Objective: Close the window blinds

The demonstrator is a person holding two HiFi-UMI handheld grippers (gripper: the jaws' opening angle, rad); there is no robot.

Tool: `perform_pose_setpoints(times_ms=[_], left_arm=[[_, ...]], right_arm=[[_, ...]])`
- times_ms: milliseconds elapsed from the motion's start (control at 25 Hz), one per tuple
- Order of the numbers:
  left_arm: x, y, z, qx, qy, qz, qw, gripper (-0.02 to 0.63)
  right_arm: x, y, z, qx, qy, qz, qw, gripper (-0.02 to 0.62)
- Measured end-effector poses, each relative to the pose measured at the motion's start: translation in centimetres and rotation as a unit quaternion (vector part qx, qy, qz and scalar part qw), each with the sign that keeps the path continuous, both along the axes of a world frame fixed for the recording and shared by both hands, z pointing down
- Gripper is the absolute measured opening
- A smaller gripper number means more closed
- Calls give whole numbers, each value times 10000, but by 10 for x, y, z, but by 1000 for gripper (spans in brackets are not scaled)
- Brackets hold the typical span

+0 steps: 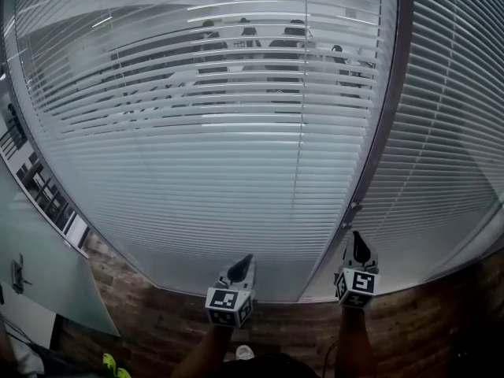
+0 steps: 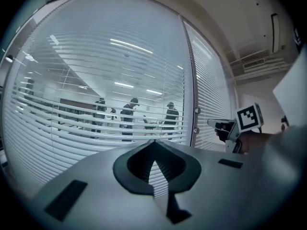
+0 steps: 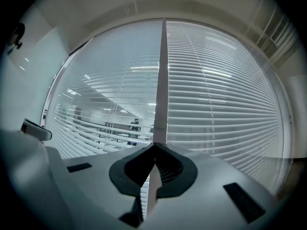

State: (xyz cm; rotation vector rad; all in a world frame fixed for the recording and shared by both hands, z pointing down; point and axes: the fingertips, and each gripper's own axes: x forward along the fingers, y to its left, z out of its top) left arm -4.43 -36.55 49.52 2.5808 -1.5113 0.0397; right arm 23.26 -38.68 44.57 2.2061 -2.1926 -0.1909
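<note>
Pinching nothing, the left gripper (image 1: 240,268) and right gripper (image 1: 361,248) keep their jaws pressed together and point level at the window blinds (image 1: 197,156), whose left-pane slats stand tilted open, the right one facing the frame post (image 3: 161,80), probably to reach its small knob (image 2: 196,111).

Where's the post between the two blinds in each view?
Head view: post is right of centre, curving from the top edge down to the lower middle.
Left gripper view: post is right of centre, near upright.
Right gripper view: post is dead centre, vertical.
Landmark: people seen through the left blind, left of the post in all three.
</note>
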Motion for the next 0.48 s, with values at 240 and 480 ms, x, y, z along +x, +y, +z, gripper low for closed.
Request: perform_pose_setpoints(times_ms=[240, 480], left_arm=[[12, -5, -17, 51, 281, 117, 9995, 0], [22, -13, -24, 261, 171, 224, 9993, 0]], right_arm=[[-5, 0, -2, 26, 18, 64, 10000, 3], [-5, -10, -8, 73, 118, 192, 9997, 3]])
